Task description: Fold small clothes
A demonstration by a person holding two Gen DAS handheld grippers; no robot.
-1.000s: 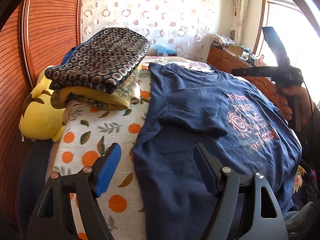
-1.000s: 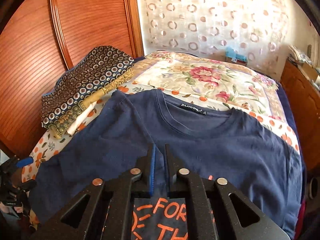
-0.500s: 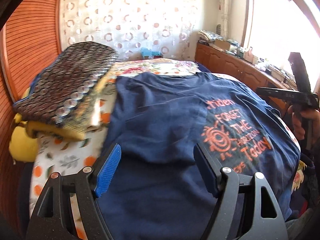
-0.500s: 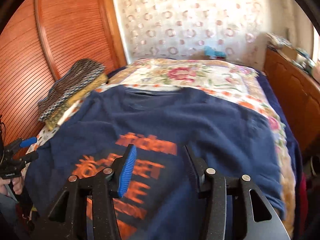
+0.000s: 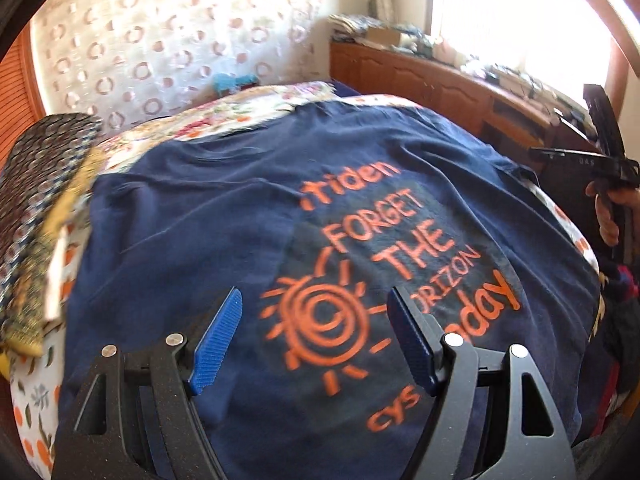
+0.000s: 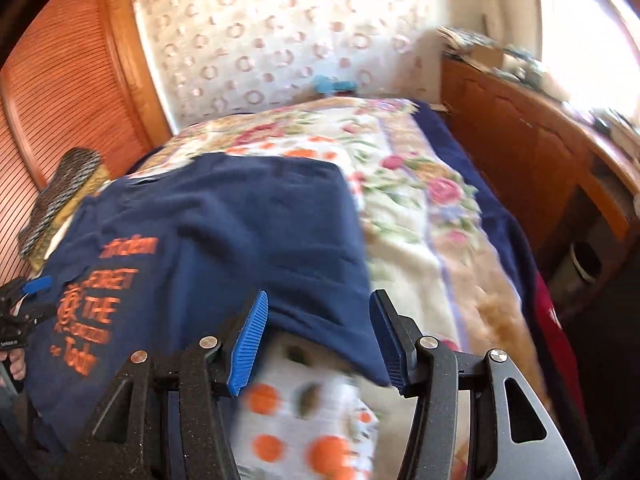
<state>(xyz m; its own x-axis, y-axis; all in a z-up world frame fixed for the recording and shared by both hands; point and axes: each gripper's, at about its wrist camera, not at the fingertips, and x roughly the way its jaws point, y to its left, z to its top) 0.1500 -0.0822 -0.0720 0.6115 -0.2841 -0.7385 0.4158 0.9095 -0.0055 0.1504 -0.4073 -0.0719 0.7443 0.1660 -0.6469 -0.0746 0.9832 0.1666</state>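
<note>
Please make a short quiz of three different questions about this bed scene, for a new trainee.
1. True or false: the navy T-shirt lies on the bed with its orange print facing up.
2. The pile of folded clothes, seen from the left wrist camera, is: A) left of the T-shirt, B) on top of it, C) on the wooden cabinet.
3. Fill in: the left claw is ____ and grips nothing.

Key
1. True.
2. A.
3. Open. The right claw is open too; its jaws have just been opening, with the T-shirt's edge lying loose between them.
</note>
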